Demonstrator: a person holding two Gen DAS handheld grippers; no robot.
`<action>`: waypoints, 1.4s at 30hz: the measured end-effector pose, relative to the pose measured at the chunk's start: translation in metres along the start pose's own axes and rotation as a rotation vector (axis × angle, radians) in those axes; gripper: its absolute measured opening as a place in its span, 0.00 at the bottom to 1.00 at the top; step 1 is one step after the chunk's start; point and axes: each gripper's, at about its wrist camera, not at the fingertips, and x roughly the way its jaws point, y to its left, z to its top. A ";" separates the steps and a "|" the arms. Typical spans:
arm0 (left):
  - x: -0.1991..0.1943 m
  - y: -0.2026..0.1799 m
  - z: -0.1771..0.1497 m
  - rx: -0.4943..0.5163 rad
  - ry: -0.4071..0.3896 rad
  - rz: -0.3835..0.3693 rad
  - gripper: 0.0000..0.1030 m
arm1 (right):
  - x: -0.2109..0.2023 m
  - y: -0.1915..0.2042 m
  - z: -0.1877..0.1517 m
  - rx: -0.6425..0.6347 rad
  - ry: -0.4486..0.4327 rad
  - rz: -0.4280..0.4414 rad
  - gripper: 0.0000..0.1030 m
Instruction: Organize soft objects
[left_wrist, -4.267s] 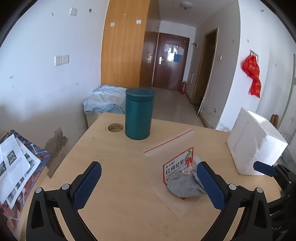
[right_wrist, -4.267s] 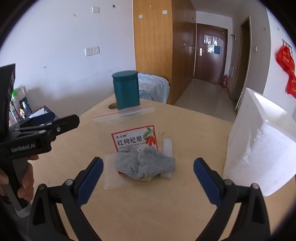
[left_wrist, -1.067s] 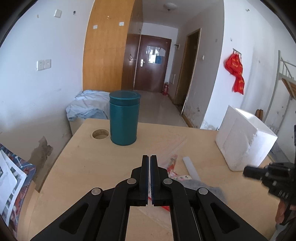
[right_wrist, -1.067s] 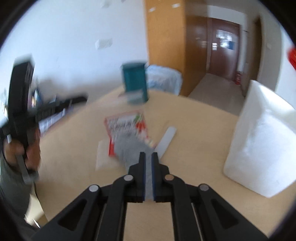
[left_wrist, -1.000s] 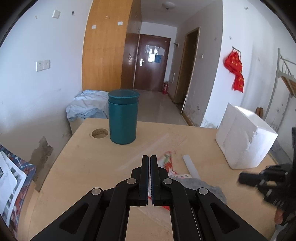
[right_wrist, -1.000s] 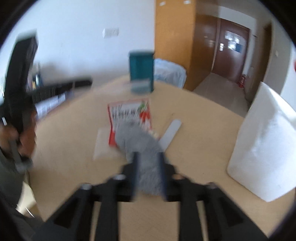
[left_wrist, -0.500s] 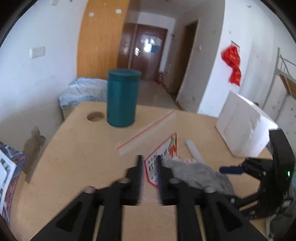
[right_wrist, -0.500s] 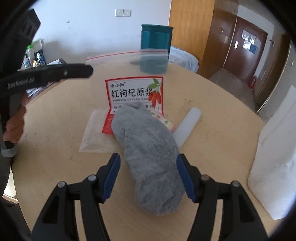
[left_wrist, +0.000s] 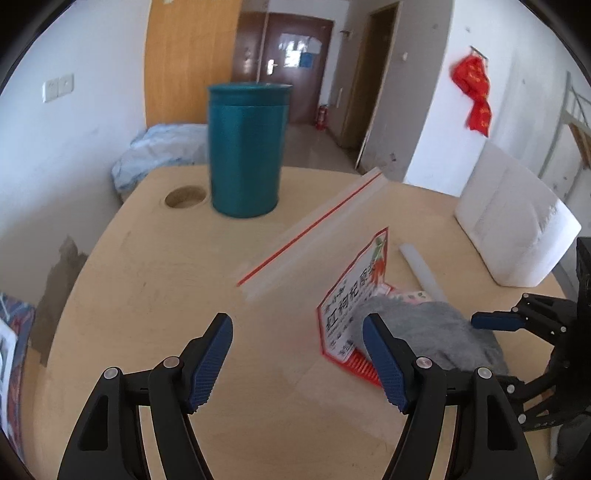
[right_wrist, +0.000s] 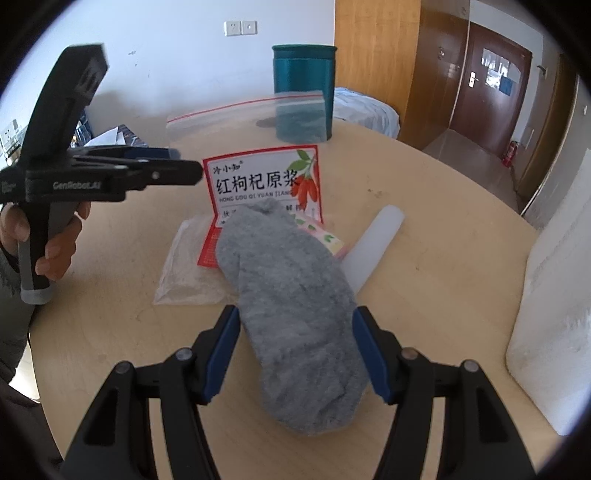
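Note:
A grey sock (right_wrist: 299, 295) lies flat on the round wooden table (right_wrist: 424, 206), its far end resting on a clear zip bag (right_wrist: 251, 122) with a red and white printed label (right_wrist: 262, 181). My right gripper (right_wrist: 297, 321) is open, and its blue pads flank the sock's middle without squeezing it. My left gripper (left_wrist: 295, 332) hangs low over bare table just left of the label (left_wrist: 354, 295), its jaws opening with nothing between them. From the left wrist, the sock (left_wrist: 424, 332) and the right gripper (left_wrist: 491, 347) appear at the right. A hand holds the left gripper (right_wrist: 177, 162).
A teal canister (left_wrist: 247, 147) stands at the back beside a round hole (left_wrist: 184, 197) in the tabletop. A white foam block (right_wrist: 554, 295) sits at the right edge. A white tube (right_wrist: 373, 247) and a small pink packet (right_wrist: 325, 236) lie beside the sock. Papers (right_wrist: 107, 138) lie beyond the left edge.
Both grippers went from shut to open. The right one sank until its pads stood on either side of the sock. The left one dropped closer to the table and the bag.

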 end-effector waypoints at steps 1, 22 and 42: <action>-0.004 0.003 -0.002 -0.009 -0.012 -0.011 0.72 | 0.001 0.000 0.000 0.001 0.003 0.007 0.65; 0.016 -0.015 0.006 0.046 -0.027 -0.113 0.06 | 0.001 -0.011 -0.007 0.072 0.029 -0.025 0.16; -0.035 -0.020 0.008 0.025 -0.133 -0.135 0.03 | -0.079 -0.026 -0.001 0.245 -0.150 -0.025 0.11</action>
